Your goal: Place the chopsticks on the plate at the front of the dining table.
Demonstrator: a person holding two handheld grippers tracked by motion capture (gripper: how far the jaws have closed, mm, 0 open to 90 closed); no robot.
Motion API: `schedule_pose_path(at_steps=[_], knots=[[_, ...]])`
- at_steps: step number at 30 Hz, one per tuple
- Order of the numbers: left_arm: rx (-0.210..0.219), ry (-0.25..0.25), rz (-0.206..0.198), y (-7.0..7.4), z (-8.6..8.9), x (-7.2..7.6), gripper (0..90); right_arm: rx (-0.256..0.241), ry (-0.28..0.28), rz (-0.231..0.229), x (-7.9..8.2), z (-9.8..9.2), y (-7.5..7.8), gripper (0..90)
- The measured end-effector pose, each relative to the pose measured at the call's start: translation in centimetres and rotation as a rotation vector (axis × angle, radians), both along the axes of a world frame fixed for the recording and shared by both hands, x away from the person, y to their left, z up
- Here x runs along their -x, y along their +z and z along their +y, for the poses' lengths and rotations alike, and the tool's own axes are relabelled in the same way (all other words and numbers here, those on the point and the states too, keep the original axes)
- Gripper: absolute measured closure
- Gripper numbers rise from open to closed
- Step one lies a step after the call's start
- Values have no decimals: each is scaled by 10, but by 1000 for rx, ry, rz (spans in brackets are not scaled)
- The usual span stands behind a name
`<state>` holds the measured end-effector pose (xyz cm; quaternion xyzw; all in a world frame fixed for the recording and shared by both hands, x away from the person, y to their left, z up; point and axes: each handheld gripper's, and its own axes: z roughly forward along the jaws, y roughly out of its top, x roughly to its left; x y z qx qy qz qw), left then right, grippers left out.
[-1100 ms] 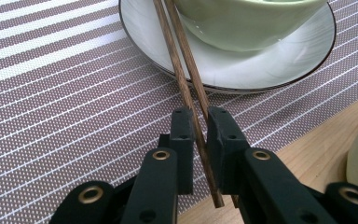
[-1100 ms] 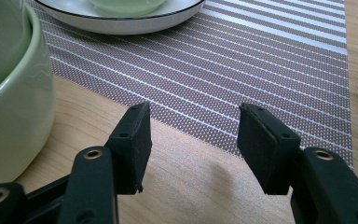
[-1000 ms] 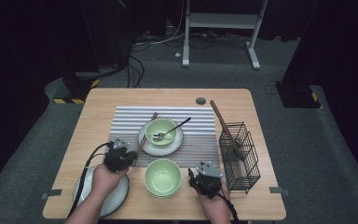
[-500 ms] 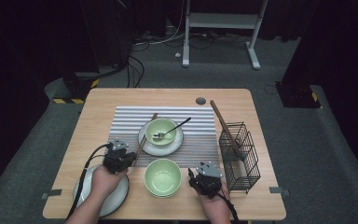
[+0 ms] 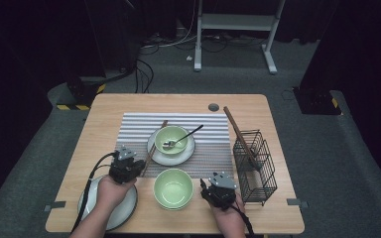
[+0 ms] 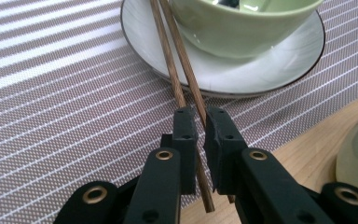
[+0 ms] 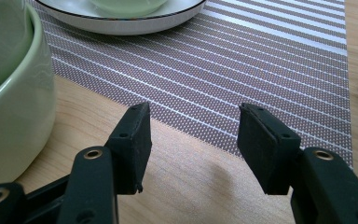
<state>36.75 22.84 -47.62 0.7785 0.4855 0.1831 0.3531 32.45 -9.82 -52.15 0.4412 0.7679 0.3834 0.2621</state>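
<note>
A pair of brown chopsticks point(image 5: 151, 151) lies with its far end on the white plate point(image 5: 186, 153) and its near end on the striped placemat point(image 5: 213, 144). My left gripper point(image 5: 126, 166) is at their near end. In the left gripper view its jaws point(image 6: 199, 116) stand almost together, shut on the chopsticks point(image 6: 177, 56). A green bowl point(image 5: 171, 138) holding a spoon point(image 5: 183, 137) sits on that plate. My right gripper point(image 5: 220, 188) rests low over the wood, right of a second green bowl point(image 5: 173, 188). It is open point(image 7: 193, 112) with nothing between its jaws.
An empty grey plate point(image 5: 124, 208) lies under my left hand at the table's front left. A black wire basket point(image 5: 254, 166) stands at the right, with a long brown stick point(image 5: 235, 130) leaning out of it. The front bowl point(image 7: 9, 93) is close on the right gripper's left.
</note>
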Motion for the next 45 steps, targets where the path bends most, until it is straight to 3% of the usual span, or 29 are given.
schedule_pose_path(at_steps=[4, 11, 23, 45], knots=[[1, 20, 0, 1, 4, -3, 826, 6, 4, -6, 0, 0, 0, 442], [-43, 49, 23, -5, 6, -10, 820, 2, 2, 1, 0, 0, 0, 442], [-58, 31, 51, -11, 3, -12, 819, -5, 1, 6, -1, -1, 0, 442], [-62, -5, 67, -12, -6, -13, 822, -2, 3, 3, 1, 0, 0, 441]])
